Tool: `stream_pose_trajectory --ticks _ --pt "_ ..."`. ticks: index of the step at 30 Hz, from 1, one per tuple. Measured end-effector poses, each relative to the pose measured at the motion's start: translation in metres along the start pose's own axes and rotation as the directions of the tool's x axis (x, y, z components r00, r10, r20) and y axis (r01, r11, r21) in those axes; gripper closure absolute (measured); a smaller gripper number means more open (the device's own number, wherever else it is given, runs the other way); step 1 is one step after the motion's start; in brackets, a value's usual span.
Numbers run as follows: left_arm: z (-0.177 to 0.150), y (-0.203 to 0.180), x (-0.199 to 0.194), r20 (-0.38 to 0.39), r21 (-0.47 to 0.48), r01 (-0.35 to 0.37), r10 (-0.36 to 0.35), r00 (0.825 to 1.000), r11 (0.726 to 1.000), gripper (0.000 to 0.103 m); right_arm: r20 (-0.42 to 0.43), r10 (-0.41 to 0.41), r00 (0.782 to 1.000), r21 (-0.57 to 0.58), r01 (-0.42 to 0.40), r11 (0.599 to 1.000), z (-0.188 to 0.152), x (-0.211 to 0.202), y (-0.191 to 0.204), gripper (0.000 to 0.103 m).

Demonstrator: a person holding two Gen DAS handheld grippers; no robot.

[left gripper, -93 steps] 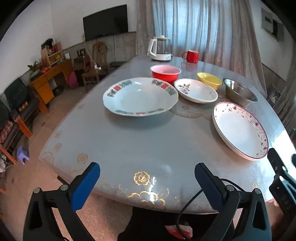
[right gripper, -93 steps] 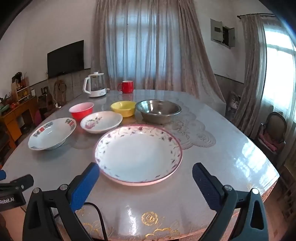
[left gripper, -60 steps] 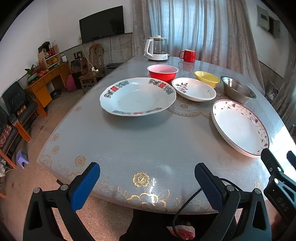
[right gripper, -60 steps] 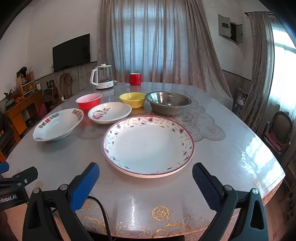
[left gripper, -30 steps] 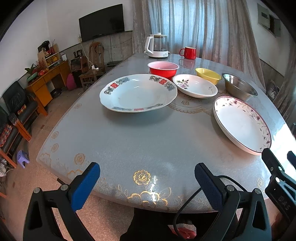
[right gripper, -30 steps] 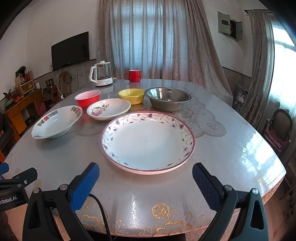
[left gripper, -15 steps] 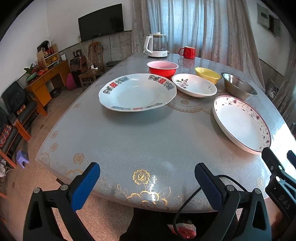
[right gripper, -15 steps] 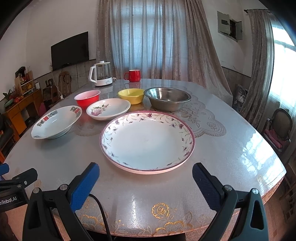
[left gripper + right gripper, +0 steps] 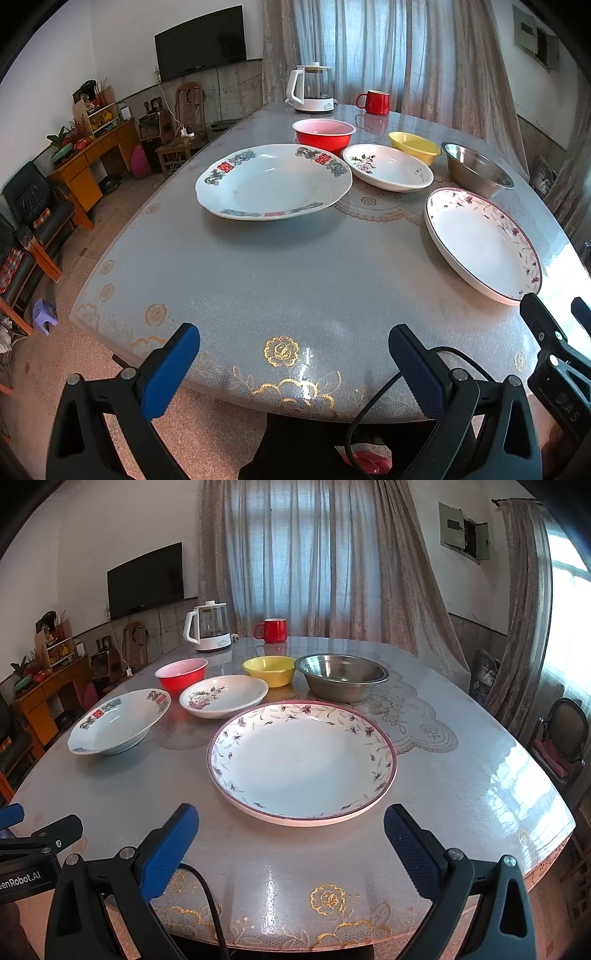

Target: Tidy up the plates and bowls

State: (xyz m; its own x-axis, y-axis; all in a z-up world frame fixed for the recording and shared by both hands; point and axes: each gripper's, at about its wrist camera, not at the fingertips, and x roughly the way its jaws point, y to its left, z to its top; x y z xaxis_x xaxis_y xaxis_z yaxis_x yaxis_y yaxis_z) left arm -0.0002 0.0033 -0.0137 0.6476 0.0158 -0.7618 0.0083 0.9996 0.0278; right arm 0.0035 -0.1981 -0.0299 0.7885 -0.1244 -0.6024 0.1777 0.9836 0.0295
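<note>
Fingers point(image 9: 173, 849) apart before upright plate point(image 9: 302, 761)

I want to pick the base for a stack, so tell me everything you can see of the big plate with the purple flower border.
The big plate is round, wide and shallow, glossy white like glazed ceramic, with a thin purplish rim line and small purple flowers and leafy sprigs around its border. It is empty, looks clean, and lies flat and right way up on the table, nearest the right gripper, whose jaws stand open short of it. Nothing touches it except the table; the steel bowl sits just beyond, apart.
</note>
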Motion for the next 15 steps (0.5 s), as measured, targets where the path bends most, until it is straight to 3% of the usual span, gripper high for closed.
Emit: stream_pose_trajectory --ticks 9,15 --pt "0.0010 -0.0016 0.0042 -0.019 0.006 0.031 -0.031 0.999 1.000 0.000 -0.004 0.006 1.000 -0.008 -0.006 1.000 -0.0001 0.0008 0.0029 0.000" --pt "0.0013 -0.0015 0.0042 -0.021 0.015 0.003 -0.003 1.000 1.000 0.000 -0.003 0.009 1.000 -0.011 -0.009 1.000 0.0002 0.0011 0.0032 0.000"
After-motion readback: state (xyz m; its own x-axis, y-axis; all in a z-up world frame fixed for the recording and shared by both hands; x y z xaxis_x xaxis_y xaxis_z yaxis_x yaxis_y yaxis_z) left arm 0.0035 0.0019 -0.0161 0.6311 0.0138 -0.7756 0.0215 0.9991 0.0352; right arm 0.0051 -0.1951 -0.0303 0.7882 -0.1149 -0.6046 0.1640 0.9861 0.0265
